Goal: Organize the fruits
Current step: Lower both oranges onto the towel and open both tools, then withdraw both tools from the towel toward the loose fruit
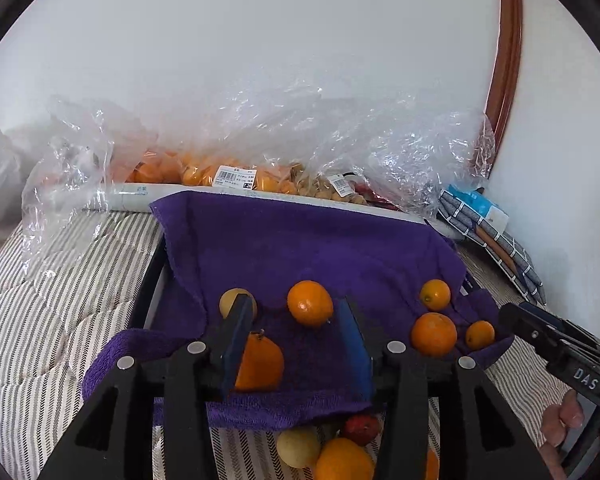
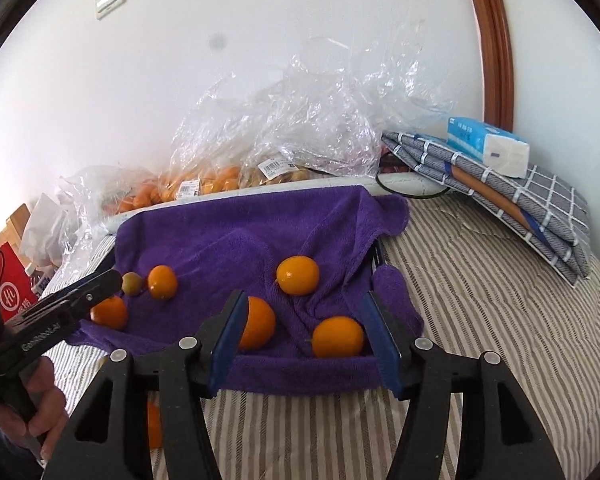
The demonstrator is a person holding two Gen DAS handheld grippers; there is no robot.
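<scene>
A purple towel (image 1: 300, 248) lines a tray on the bed and holds several oranges. In the left wrist view an orange with a stem (image 1: 260, 362) lies by my left finger, another orange (image 1: 310, 303) ahead, a pale yellow fruit (image 1: 230, 300) beyond. My left gripper (image 1: 296, 344) is open and empty over the towel's near edge. In the right wrist view my right gripper (image 2: 306, 340) is open and empty, with one orange (image 2: 338, 337) between the fingers and another (image 2: 258, 322) beside the left finger (image 2: 230, 332).
Loose fruit lies on the striped bedding (image 1: 60, 320) below the towel: a yellow fruit (image 1: 298, 447), a red one (image 1: 362, 429), an orange (image 1: 342, 460). Plastic bags of fruit (image 2: 204, 184) line the white wall. Folded checked cloth (image 2: 520, 204) and a tissue pack (image 2: 486, 146) lie far right.
</scene>
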